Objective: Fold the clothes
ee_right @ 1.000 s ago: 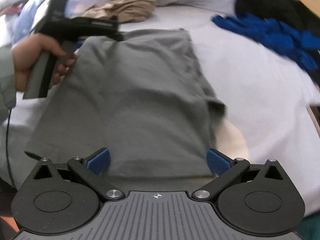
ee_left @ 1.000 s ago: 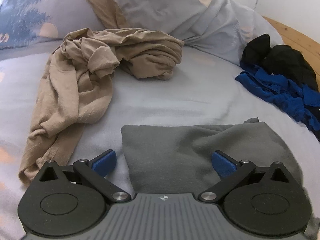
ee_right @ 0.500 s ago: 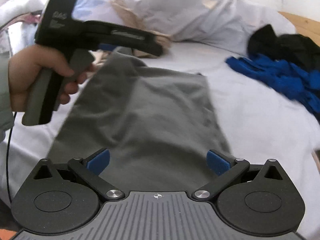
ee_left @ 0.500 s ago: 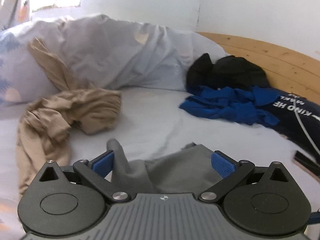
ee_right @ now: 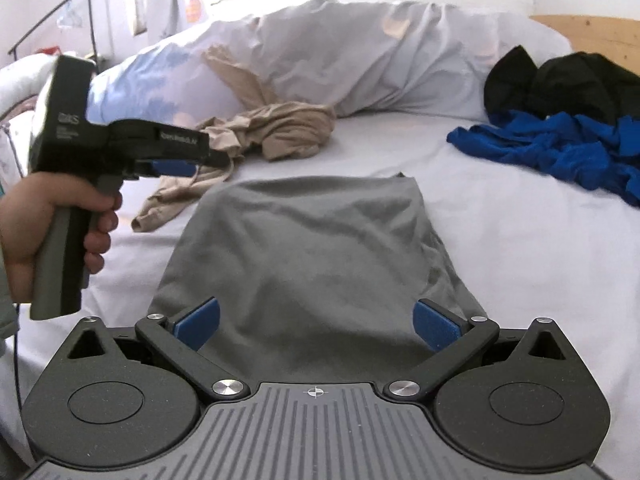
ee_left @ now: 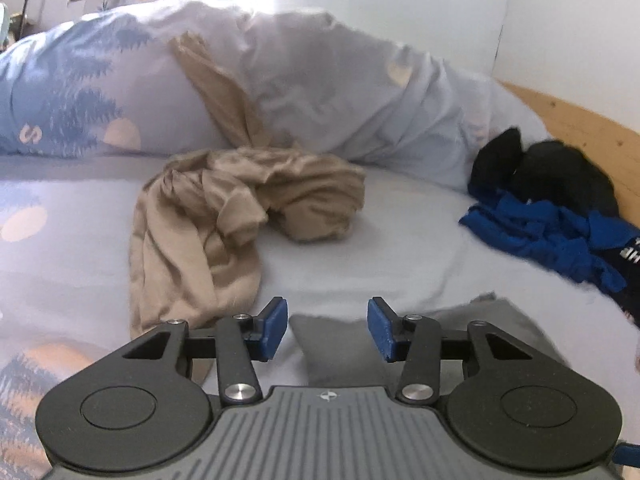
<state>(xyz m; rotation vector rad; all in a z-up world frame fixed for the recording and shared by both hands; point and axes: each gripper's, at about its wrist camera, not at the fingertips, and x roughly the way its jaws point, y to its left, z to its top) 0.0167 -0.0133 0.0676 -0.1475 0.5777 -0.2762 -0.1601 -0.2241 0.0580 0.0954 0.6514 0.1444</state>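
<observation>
Grey shirt (ee_right: 316, 256) spread flat on the bed (ee_right: 500, 240), running forward from right gripper (ee_right: 316, 322), sides tucked in to a narrow panel, far edge a straight line; looks part-folded, though how far along cannot be settled from this alone. Right gripper's pads set wide apart, straddling the near end of the shirt, clamping nothing; likely poised there to take the near hem. Left gripper (ee_left: 327, 328) ahead and to the left of that tool, held in a hand (ee_right: 60, 236), pads parted with a gap between, nothing pinched; a grey corner just below and beyond its tips, probably lined up for a grab. Tan garment (ee_left: 240, 216) crumpled farther ahead, near the pillow (ee_left: 320, 80). Blue garment (ee_right: 560, 148) and black garment (ee_right: 568, 76) heaped forward-right, well apart from the shirt, seemingly kept aside to leave folding room.
</observation>
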